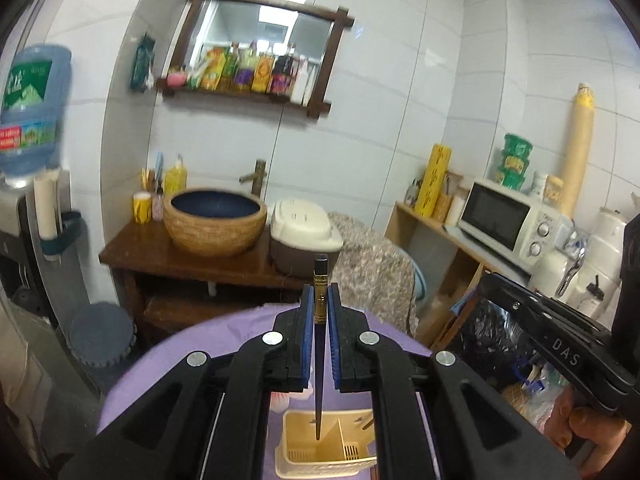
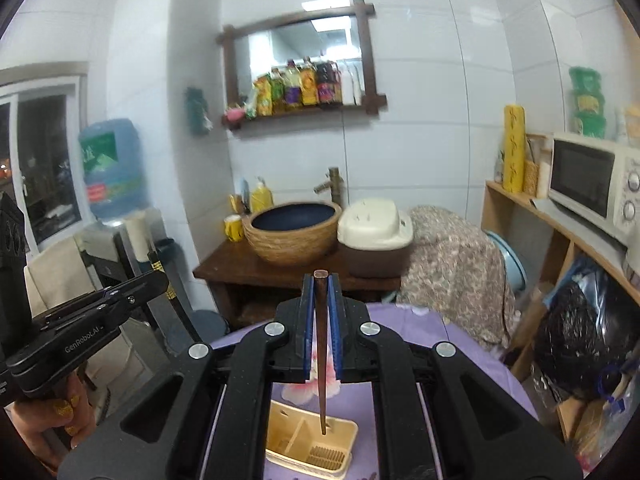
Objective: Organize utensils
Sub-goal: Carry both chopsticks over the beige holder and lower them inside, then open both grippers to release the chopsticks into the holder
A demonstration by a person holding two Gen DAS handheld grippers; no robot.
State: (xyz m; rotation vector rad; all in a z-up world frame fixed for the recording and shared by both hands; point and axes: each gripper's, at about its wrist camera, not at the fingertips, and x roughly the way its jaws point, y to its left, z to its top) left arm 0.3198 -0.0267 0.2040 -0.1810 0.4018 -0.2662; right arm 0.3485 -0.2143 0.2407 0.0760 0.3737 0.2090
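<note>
You hold one chopstick upright in each gripper, above the cream utensil holder (image 1: pixel 320 452).

Your left gripper (image 1: pixel 320 312) pinches a black chopstick (image 1: pixel 319 360) with a gold band; your right gripper (image 2: pixel 321 308), lettered "DAS", pinches a brown chopstick (image 2: pixel 321 360). Both tips hang over the holder's compartments on the purple tablecloth (image 1: pixel 180 360). "GenRobot.AI" marks the left gripper's body.

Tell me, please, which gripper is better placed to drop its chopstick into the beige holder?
Either: left gripper holds the black chopstick and right gripper the brown chopstick, tips over the beige plastic holder.
</note>
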